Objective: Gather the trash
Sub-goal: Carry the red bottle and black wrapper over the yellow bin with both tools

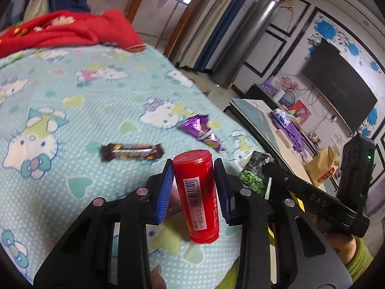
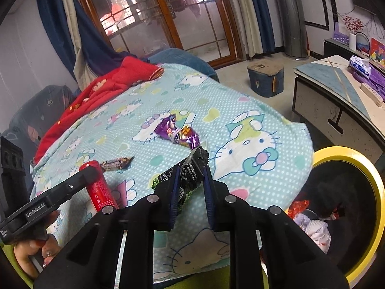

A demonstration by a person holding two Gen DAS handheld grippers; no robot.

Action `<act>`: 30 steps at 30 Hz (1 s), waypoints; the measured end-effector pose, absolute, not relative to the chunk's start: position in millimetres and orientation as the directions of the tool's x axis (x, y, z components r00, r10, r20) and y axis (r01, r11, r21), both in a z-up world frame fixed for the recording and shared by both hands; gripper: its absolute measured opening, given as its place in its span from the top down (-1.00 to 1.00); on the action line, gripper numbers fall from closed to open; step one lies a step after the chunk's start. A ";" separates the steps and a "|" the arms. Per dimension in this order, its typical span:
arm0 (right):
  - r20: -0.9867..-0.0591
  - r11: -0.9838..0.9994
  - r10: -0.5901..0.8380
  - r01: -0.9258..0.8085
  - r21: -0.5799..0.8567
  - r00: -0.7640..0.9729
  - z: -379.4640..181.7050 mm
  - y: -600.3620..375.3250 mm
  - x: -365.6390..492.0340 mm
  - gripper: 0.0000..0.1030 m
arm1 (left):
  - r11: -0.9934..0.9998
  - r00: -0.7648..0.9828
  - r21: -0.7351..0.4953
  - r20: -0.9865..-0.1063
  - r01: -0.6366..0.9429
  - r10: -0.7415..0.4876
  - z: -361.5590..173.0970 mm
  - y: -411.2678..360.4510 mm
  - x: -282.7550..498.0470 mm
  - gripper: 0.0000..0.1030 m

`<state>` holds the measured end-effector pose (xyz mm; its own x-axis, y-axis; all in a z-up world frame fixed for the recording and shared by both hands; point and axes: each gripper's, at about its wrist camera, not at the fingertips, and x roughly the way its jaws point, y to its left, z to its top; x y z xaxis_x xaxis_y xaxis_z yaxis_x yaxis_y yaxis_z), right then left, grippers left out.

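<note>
My left gripper [image 1: 194, 168] is shut on a red tube [image 1: 197, 192] with a barcode and holds it above the bed; the tube also shows in the right wrist view [image 2: 99, 189]. My right gripper [image 2: 191, 172] is shut on a black and green snack packet [image 2: 190, 171], which also shows in the left wrist view [image 1: 253, 172]. A brown candy bar wrapper [image 1: 131, 151] [image 2: 116, 163] and a purple wrapper [image 1: 202, 130] [image 2: 176, 132] lie on the Hello Kitty blanket [image 1: 72, 110] [image 2: 240, 149].
A yellow-rimmed black trash bin [image 2: 375, 192] with trash inside stands to the right of the bed. A red blanket [image 1: 67, 31] [image 2: 108, 86] lies at the far end. A low table [image 2: 336, 91] and a blue stool [image 2: 266, 77] stand on the floor.
</note>
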<state>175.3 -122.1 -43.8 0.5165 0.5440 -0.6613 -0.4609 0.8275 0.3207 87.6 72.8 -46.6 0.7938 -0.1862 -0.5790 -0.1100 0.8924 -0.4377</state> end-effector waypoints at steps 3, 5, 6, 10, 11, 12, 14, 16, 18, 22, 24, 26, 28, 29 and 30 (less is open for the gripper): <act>-0.651 0.833 0.540 -0.451 0.321 0.533 -39.8 -128.1 177.3 0.64 | 0.905 0.805 -0.417 -0.563 -0.082 -0.187 -38.4 63.7 90.6 0.48; -0.644 0.837 0.535 -0.444 0.319 0.547 -36.6 -133.1 178.0 0.64 | 0.912 0.811 -0.405 -0.554 -0.066 -0.188 -33.7 58.6 92.9 0.48; -0.640 0.840 0.532 -0.441 0.315 0.555 -34.4 -136.0 178.3 0.64 | 0.915 0.815 -0.399 -0.547 -0.053 -0.191 -30.2 54.4 94.5 0.48; -0.624 0.852 0.517 -0.423 0.308 0.587 -27.0 -149.8 178.8 0.64 | 0.924 0.823 -0.383 -0.531 -0.022 -0.201 -22.8 43.2 99.8 0.49; -0.620 0.855 0.513 -0.416 0.308 0.595 -25.3 -154.4 179.4 0.64 | 0.924 0.823 -0.382 -0.529 -0.014 -0.206 -20.9 40.1 101.0 0.49; -0.617 0.858 0.509 -0.411 0.309 0.600 -24.2 -158.1 179.8 0.64 | 0.926 0.824 -0.377 -0.526 -0.002 -0.212 -18.5 35.4 103.3 0.49; -0.611 0.864 0.501 -0.397 0.311 0.613 -21.9 -167.4 180.5 0.64 | 0.928 0.824 -0.372 -0.522 0.013 -0.221 -16.1 29.0 105.6 0.49; -0.604 0.870 0.491 -0.381 0.312 0.628 -19.4 -177.5 181.4 0.64 | 0.930 0.823 -0.365 -0.518 0.035 -0.234 -13.1 20.2 109.3 0.49; -0.597 0.876 0.483 -0.367 0.314 0.641 -16.9 -187.0 181.9 0.64 | 0.931 0.821 -0.360 -0.515 0.051 -0.244 -12.3 13.5 111.7 0.49; -0.583 0.891 0.455 -0.337 0.306 0.673 -12.2 -206.1 180.3 0.64 | 0.932 0.815 -0.351 -0.513 0.087 -0.269 -10.2 -2.5 116.6 0.49; -0.579 0.895 0.445 -0.324 0.307 0.683 -11.1 -214.5 180.1 0.64 | 0.933 0.812 -0.345 -0.511 0.107 -0.282 -8.8 -11.8 119.6 0.49; -0.576 0.903 0.429 -0.307 0.302 0.696 -10.2 -224.0 179.4 0.64 | 0.933 0.809 -0.339 -0.510 0.121 -0.291 -8.3 -19.0 121.6 0.49; -0.575 0.910 0.413 -0.293 0.294 0.706 -9.8 -232.1 178.6 0.64 | 0.931 0.805 -0.339 -0.509 0.138 -0.305 -7.3 -27.2 125.1 0.49; -0.574 0.914 0.404 -0.284 0.290 0.712 -9.9 -236.4 178.0 0.64 | 0.930 0.803 -0.336 -0.508 0.149 -0.312 -6.7 -32.5 126.9 0.49; -0.574 0.917 0.396 -0.276 0.288 0.716 -9.9 -239.9 177.6 0.64 | 0.930 0.802 -0.333 -0.507 0.158 -0.317 -6.0 -36.7 128.5 0.49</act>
